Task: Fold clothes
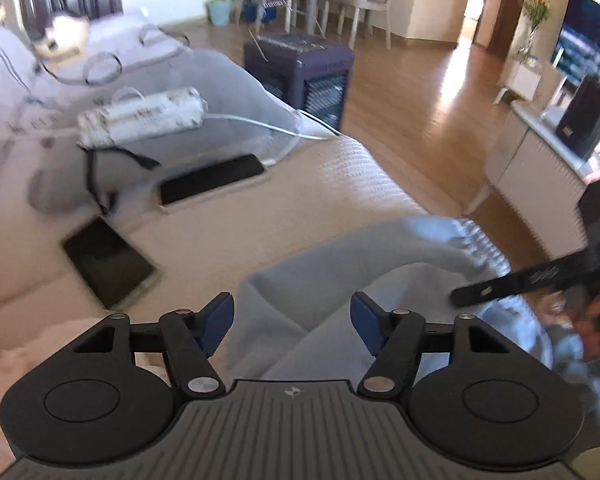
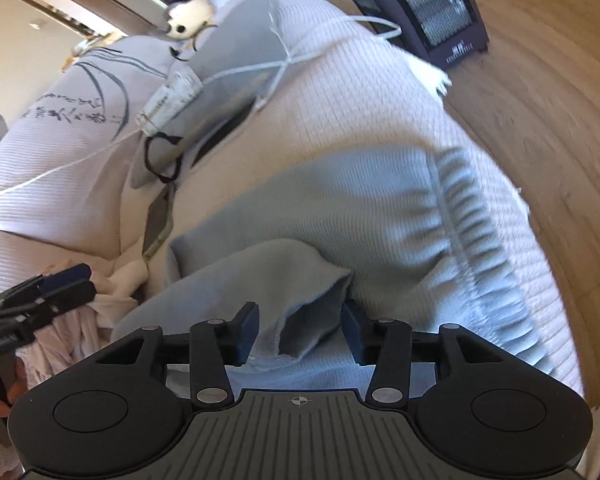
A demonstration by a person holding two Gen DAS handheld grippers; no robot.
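Note:
Grey trousers (image 2: 340, 208) with a gathered waistband (image 2: 460, 216) lie on the beige sofa cover (image 2: 340, 92). My right gripper (image 2: 300, 330) hovers just over their near end. Its jaws stand apart with a raised fold of grey cloth (image 2: 312, 308) between them, and the pads do not press on it. In the left wrist view the trousers (image 1: 300, 292) run under my left gripper (image 1: 293, 320), which is open with nothing pinched. A finger (image 1: 500, 280) of the right gripper reaches in from the right over the waistband (image 1: 480, 248). The left gripper (image 2: 80, 280) shows edge-on at the left.
Two dark phones (image 1: 212, 178) (image 1: 108, 260) lie on the sofa cover (image 1: 260, 220) beyond the trousers, with a rolled patterned cloth (image 1: 140, 116) and a white cable (image 1: 260, 124) behind. A dark heater (image 1: 300, 72) stands on the wooden floor. Pale pink cloth (image 2: 112, 280) is bunched at the left.

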